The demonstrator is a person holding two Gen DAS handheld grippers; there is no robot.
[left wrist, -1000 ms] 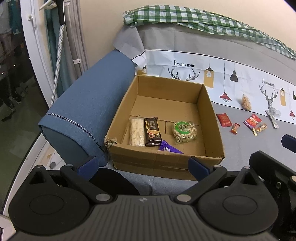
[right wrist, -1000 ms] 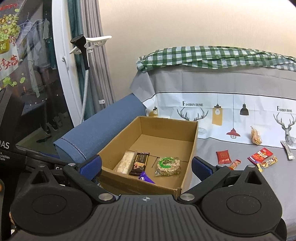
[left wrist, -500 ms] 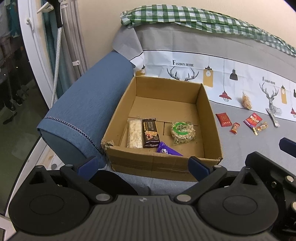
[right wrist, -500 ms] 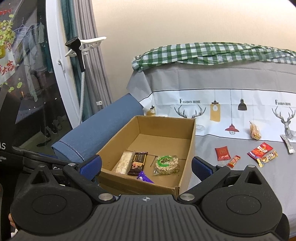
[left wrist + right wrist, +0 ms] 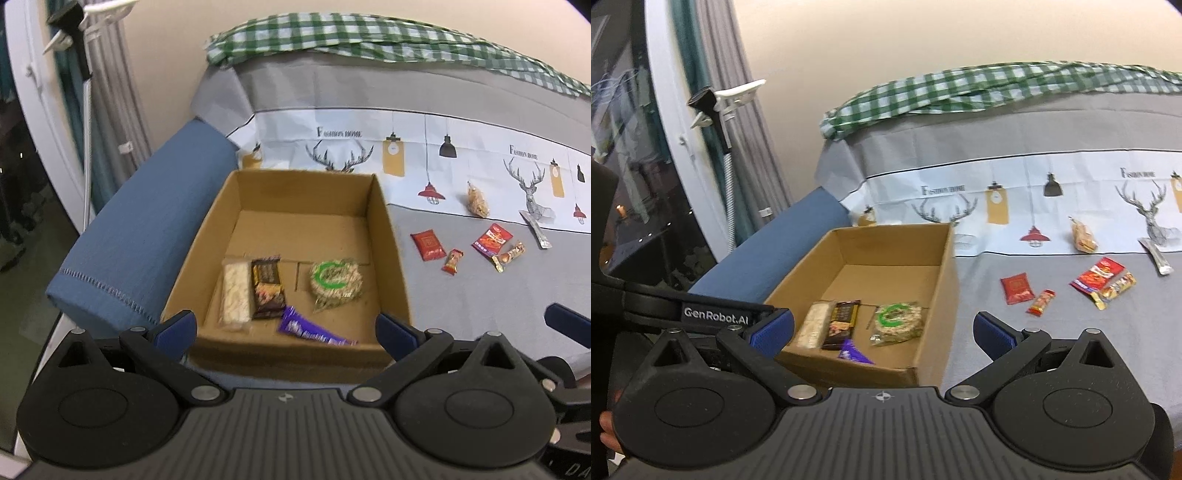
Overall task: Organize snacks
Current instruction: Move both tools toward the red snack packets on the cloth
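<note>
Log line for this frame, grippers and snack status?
left gripper: open, empty | right gripper: open, empty | cardboard box: four snacks inside | red packet and other snacks on the grey cover: unsorted

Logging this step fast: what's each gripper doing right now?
Left gripper: open, holding nothing.
Right gripper: open, holding nothing.

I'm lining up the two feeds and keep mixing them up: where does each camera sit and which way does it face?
Left wrist: on the left gripper, open, looking down into the cardboard box; the right gripper's blue tip shows at the right edge.
Right wrist: on the right gripper, open, facing the box from farther right; the left gripper's arm shows at left.
Shared: the box and loose snacks on the grey cloth.
</note>
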